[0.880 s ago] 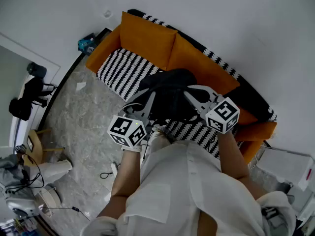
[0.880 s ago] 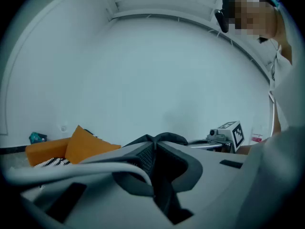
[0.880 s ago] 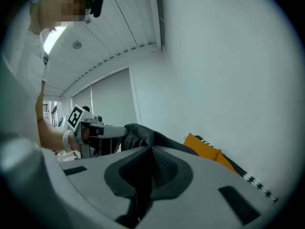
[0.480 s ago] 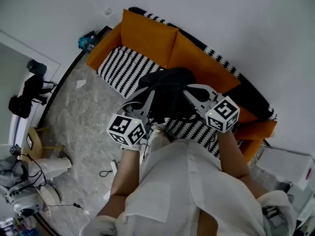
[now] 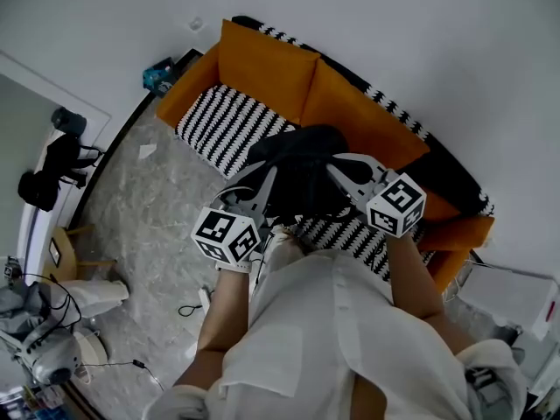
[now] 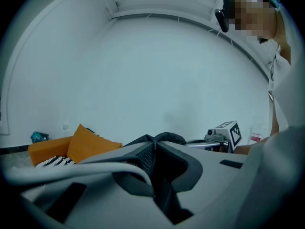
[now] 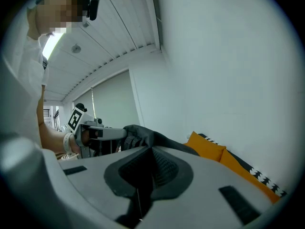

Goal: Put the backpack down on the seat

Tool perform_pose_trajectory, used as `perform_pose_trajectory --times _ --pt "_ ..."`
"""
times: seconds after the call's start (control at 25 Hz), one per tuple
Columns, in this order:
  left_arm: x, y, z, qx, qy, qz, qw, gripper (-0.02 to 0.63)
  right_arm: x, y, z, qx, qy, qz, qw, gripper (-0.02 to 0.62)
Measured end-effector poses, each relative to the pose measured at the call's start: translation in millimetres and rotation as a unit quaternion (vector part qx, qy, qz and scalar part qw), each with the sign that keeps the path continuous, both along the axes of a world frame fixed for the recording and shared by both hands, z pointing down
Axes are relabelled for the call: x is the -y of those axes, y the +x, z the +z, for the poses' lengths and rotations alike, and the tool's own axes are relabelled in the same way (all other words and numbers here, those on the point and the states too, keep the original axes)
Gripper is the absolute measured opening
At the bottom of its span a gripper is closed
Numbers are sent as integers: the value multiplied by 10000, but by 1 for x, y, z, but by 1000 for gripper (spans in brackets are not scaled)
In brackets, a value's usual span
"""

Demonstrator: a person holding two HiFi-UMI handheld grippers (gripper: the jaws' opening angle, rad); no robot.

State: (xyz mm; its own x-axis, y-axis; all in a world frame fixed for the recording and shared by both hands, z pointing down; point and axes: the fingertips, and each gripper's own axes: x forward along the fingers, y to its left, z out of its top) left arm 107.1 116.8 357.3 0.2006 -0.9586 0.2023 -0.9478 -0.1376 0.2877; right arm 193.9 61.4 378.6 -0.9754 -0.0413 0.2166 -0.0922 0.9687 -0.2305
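Observation:
A black backpack (image 5: 297, 160) hangs over the black-and-white striped seat (image 5: 219, 121) of an orange sofa (image 5: 262, 68). My left gripper (image 5: 267, 180) is shut on the backpack's left side and my right gripper (image 5: 337, 169) is shut on its right side. In the left gripper view, the jaws (image 6: 153, 149) are closed on black fabric, with the backpack's top (image 6: 164, 137) just beyond them. In the right gripper view, the gripper (image 7: 148, 154) likewise pinches black fabric, with the backpack (image 7: 138, 132) and the left gripper (image 7: 93, 131) behind it. Whether the backpack's bottom touches the seat is hidden.
Orange back cushions (image 5: 350, 112) stand behind the seat against a white wall. The grey marble floor (image 5: 140, 208) has cables (image 5: 188, 309) on it, a wooden stool (image 5: 66, 252) at the left and a black bag (image 5: 48, 169) by the doorway. A teal object (image 5: 157, 74) sits at the sofa's far end.
The backpack and both grippers keep almost the same place over the seat. Only the head view has shifted slightly.

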Motion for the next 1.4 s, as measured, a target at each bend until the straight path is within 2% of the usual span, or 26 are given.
perform_pose_trajectory --times 0.4,0.64,0.96,1.4 --pt "-8 -8 -1 -5 -37 -238 9997 41 -3 -10 -3 74 1 -263 9996 25" --pt "-17 -31 5 -87 -57 -434 9990 41 -11 -34 2 10 -43 -477 9989 25" --pt "-22 -81 15 -220 -89 -549 9982 41 -16 -85 13 -61 -185 -673 9975 25" --pt "-32 -177 9 -292 -65 -456 9985 41 -18 -189 9 73 -276 -631 9976 25"
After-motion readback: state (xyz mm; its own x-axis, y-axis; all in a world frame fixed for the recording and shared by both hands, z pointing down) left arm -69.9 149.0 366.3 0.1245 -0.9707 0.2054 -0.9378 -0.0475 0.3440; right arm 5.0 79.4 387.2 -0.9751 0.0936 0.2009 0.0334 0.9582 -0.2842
